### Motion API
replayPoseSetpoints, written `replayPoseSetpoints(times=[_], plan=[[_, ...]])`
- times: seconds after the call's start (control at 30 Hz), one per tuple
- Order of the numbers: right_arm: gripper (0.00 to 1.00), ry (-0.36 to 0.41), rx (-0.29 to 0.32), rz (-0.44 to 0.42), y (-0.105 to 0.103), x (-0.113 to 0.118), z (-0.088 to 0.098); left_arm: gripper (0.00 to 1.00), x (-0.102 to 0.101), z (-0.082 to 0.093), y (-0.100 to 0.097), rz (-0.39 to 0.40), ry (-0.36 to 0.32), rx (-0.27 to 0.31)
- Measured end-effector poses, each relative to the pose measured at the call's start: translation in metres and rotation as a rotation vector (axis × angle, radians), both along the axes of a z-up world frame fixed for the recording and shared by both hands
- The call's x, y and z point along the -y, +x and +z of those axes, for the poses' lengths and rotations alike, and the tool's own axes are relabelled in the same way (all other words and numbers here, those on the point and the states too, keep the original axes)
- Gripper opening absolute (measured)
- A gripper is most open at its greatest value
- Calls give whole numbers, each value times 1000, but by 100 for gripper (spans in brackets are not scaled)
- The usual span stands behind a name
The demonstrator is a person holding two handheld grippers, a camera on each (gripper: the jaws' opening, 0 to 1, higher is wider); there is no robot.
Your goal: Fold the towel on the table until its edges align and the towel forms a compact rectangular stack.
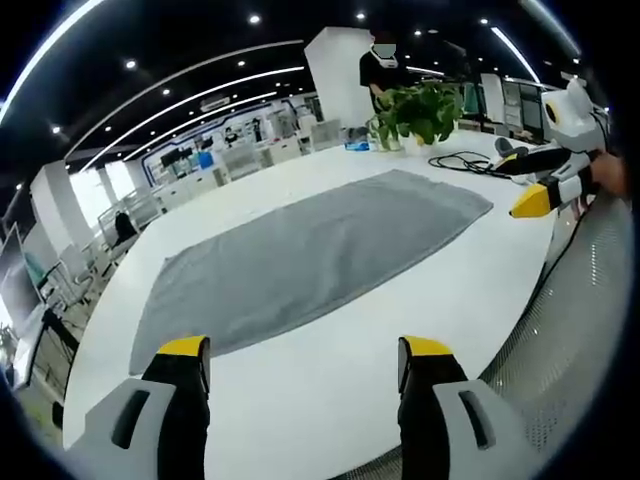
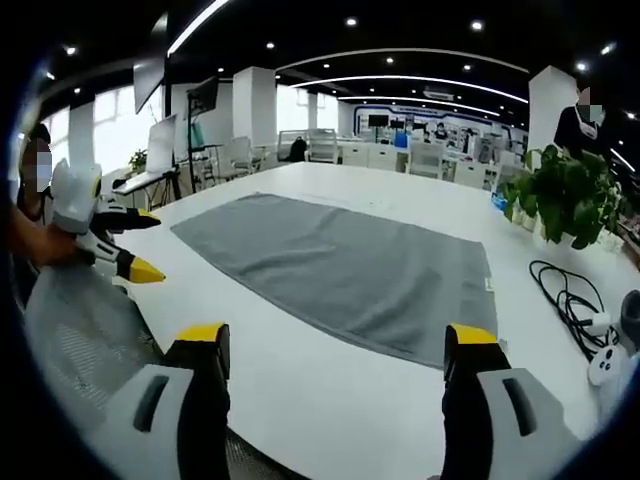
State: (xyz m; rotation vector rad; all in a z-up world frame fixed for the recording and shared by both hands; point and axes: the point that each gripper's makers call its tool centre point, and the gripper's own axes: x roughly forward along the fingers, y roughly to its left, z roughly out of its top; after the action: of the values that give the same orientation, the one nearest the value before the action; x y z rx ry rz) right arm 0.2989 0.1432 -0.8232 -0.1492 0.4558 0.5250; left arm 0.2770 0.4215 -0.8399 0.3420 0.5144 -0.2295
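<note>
A grey towel (image 1: 310,255) lies spread flat on the white table (image 1: 330,350), unfolded. In the left gripper view my left gripper (image 1: 305,360) hangs open above the near table edge, short of the towel's long side, nothing between its fingers. My right gripper (image 1: 528,188) comes in from the right, yellow-tipped, past the towel's right end. In the right gripper view the same towel (image 2: 340,265) stretches across the table (image 2: 330,390). My right gripper (image 2: 335,345) is open near the front edge, empty. My left gripper (image 2: 135,245) shows at the left, open, beside the towel's left corner.
A potted green plant (image 1: 420,112) stands at the far table edge, also in the right view (image 2: 570,195). A black cable (image 2: 565,295) and white device (image 2: 605,365) lie right of the towel. A person (image 1: 383,62) stands behind the plant. Desks and chairs fill the office beyond.
</note>
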Motion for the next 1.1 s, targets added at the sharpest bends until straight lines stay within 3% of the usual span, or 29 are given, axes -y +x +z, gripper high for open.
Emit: replayPoseSetpoints(times=[0.23, 0.37, 0.47, 0.77, 1.1], plan=[[95, 8, 12, -33, 3, 5, 2, 86, -6, 1, 1, 40, -7, 2], [99, 23, 41, -90, 7, 15, 9, 97, -19, 10, 4, 114, -22, 45], [99, 28, 49, -118, 9, 21, 11, 99, -21, 18, 5, 127, -30, 83], [99, 20, 83, -180, 13, 35, 17, 99, -22, 15, 3, 137, -20, 57], [99, -24, 41, -183, 10, 37, 6, 98, -17, 20, 3, 116, -24, 80]])
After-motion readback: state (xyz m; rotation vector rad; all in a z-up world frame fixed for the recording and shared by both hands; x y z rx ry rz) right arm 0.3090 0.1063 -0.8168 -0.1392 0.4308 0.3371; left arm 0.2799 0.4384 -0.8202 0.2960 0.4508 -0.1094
